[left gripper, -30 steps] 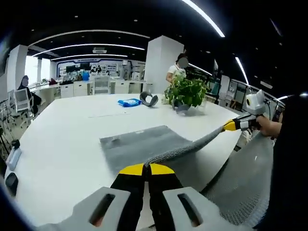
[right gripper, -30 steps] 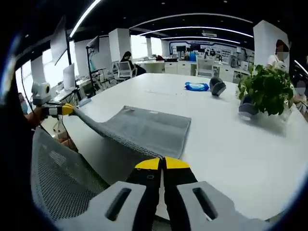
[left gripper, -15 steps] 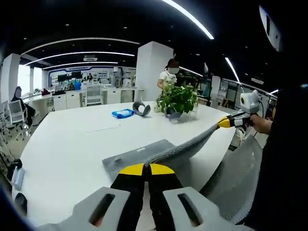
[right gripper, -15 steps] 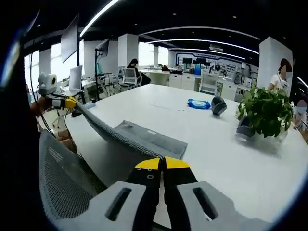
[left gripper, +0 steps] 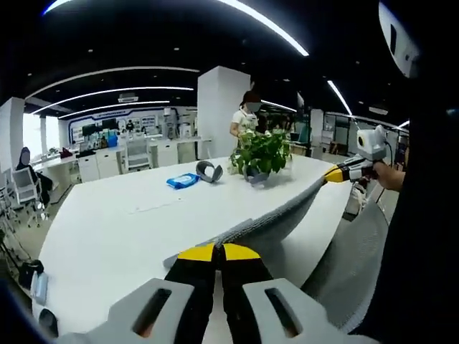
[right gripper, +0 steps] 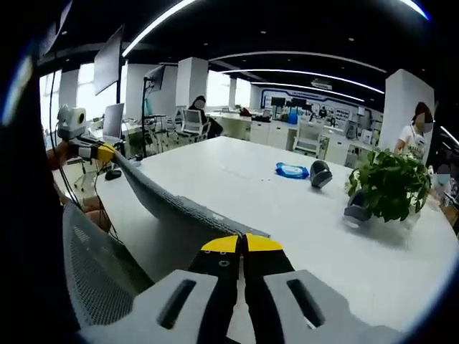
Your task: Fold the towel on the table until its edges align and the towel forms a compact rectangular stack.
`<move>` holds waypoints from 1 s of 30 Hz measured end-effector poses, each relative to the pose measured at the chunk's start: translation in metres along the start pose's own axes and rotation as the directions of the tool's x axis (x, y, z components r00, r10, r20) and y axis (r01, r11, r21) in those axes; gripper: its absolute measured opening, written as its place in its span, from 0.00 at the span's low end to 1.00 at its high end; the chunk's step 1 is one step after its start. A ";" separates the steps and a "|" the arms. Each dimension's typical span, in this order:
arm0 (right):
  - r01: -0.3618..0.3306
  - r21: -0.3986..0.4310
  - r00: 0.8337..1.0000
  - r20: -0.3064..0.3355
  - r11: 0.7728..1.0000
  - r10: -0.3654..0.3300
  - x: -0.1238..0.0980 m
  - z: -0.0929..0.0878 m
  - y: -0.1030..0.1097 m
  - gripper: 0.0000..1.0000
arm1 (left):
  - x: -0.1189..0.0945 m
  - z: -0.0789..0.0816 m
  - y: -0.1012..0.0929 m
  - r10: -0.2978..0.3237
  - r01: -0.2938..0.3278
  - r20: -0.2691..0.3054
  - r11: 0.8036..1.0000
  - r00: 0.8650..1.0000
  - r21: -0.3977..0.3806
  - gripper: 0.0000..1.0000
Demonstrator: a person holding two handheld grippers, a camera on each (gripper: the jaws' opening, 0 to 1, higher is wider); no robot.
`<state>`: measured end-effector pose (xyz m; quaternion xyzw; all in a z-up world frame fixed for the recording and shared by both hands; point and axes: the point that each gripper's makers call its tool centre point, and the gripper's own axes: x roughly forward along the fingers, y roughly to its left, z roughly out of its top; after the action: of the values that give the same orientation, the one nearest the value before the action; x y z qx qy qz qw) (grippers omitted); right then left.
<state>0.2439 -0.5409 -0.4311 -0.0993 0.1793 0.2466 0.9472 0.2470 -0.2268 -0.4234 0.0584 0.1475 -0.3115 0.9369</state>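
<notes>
A grey towel (left gripper: 276, 218) hangs stretched above the near edge of the white table (left gripper: 115, 229). My left gripper (left gripper: 218, 251) is shut on one near corner of it. The right gripper (left gripper: 335, 174) shows at the right of the left gripper view, shut on the other near corner. In the right gripper view the towel (right gripper: 168, 204) runs as a raised band from my right gripper (right gripper: 242, 244) to the left gripper (right gripper: 104, 153) at the left. The towel's far part rests on the table, mostly hidden behind the lifted edge.
A potted plant (right gripper: 387, 183) stands on the table's right side, with a blue packet (right gripper: 292, 170) and a grey curved object (right gripper: 318, 174) farther back. A grey mesh chair back (right gripper: 100, 279) is close below the grippers. People are at desks beyond.
Both grippers have lifted the towel's near edge higher. Less of the flat towel shows on the table now, as the raised edge covers it.
</notes>
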 end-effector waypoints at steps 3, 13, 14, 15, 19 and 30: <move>0.005 -0.015 1.000 0.008 1.000 -0.004 -0.004 0.010 0.001 0.00 | -0.002 0.008 0.000 0.005 -0.005 0.015 1.000 1.000 0.011 0.02; 0.007 -0.046 1.000 -0.001 0.999 -0.007 0.000 0.012 0.004 0.00 | -0.004 0.004 0.002 0.005 -0.005 0.012 1.000 1.000 -0.012 0.02; 0.006 -0.043 1.000 -0.002 0.999 -0.006 0.001 0.011 0.004 0.00 | -0.003 0.001 0.003 0.004 -0.004 0.007 1.000 1.000 -0.015 0.02; 0.005 -0.039 1.000 -0.005 0.999 -0.005 0.002 0.009 0.004 0.00 | -0.003 0.000 0.003 0.004 -0.004 0.003 1.000 1.000 -0.016 0.02; 0.001 -0.036 1.000 -0.019 0.999 -0.002 0.005 0.004 0.007 0.00 | -0.001 -0.007 0.003 0.004 -0.004 -0.015 1.000 1.000 -0.022 0.02; -0.007 -0.015 0.999 -0.036 1.000 0.007 0.018 -0.005 0.007 0.00 | 0.005 -0.022 0.005 -0.002 0.000 -0.061 1.000 0.998 -0.029 0.02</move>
<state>0.2534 -0.5287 -0.4431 -0.1102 0.1950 0.2493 0.9421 0.2490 -0.2210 -0.4456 0.0541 0.1806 -0.3076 0.9326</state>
